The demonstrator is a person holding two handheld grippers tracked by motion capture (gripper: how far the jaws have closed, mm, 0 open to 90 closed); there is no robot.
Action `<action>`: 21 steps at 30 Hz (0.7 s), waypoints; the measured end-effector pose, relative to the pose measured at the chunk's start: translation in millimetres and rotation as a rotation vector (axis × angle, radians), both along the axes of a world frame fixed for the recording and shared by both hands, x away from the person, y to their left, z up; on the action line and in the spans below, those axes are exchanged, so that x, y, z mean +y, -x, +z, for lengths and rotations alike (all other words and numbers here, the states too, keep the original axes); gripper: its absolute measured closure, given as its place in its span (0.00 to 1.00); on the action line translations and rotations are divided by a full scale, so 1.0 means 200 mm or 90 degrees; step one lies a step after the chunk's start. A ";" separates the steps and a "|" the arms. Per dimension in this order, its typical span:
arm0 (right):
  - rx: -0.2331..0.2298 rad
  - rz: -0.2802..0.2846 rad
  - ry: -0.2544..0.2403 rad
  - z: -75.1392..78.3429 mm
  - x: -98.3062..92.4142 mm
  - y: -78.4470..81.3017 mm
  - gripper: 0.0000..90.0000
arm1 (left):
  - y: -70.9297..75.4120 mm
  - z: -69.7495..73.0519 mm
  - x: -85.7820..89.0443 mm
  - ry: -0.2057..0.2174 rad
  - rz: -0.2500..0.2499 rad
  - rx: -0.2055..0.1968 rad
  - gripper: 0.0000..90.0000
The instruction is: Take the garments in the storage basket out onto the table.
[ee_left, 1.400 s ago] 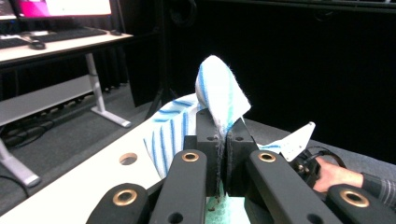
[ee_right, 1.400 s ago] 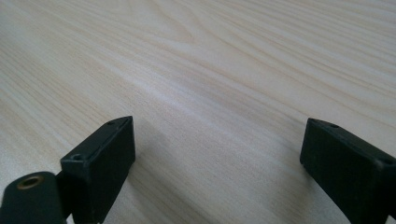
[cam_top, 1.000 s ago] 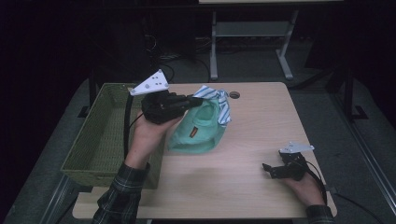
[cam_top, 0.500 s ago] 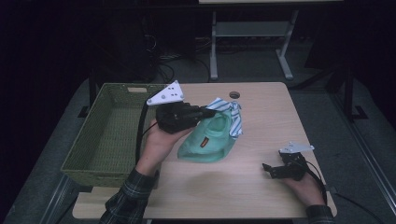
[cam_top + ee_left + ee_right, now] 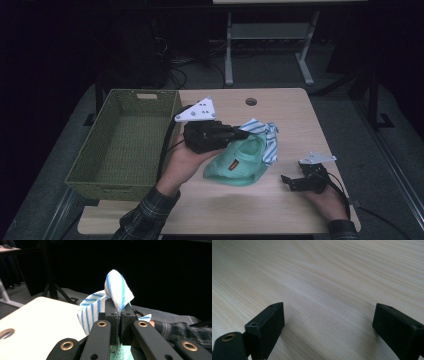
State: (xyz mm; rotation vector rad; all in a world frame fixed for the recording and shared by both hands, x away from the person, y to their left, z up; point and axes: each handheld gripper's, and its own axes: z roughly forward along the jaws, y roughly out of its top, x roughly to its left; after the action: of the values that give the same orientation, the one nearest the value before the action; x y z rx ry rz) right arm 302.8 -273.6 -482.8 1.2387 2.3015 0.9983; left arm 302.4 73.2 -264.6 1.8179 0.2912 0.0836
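Up close, left tool (image 5: 119,315) pinching striped cloth (image 5: 117,290)

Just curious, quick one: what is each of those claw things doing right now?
Left gripper: closed, pinching the blue-striped cloth.
Right gripper: open, holding nothing, low over the table.

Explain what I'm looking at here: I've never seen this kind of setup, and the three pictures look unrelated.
No robot: a person at a wooden table holds a two-jaw tool in each hand. The high view looks down from above. The other two come from cameras riding on the tools, looking along their black jaws.

The left gripper has its jaws closed on a blue-and-white striped cloth, which the high view shows lifted beside a green cloth. The right gripper rests low near the table with its jaws apart and nothing between them. A green woven basket sits at the table's left.
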 end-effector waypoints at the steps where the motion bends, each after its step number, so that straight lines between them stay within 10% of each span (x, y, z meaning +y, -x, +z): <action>1: 0.000 0.000 0.000 0.00 0.00 0.00 0.11 | 0.00 -0.01 -0.01 -0.004 -0.005 0.002 0.97; 21: 0.002 0.000 -0.002 0.00 0.00 0.00 0.11 | -0.18 -0.26 -0.07 -0.072 0.030 0.074 0.97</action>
State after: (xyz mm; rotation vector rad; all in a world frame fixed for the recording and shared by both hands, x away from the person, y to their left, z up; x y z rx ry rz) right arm 302.6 -273.2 -482.7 1.2410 2.3033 1.0006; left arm 338.9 59.5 -316.7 1.9321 0.4187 0.0273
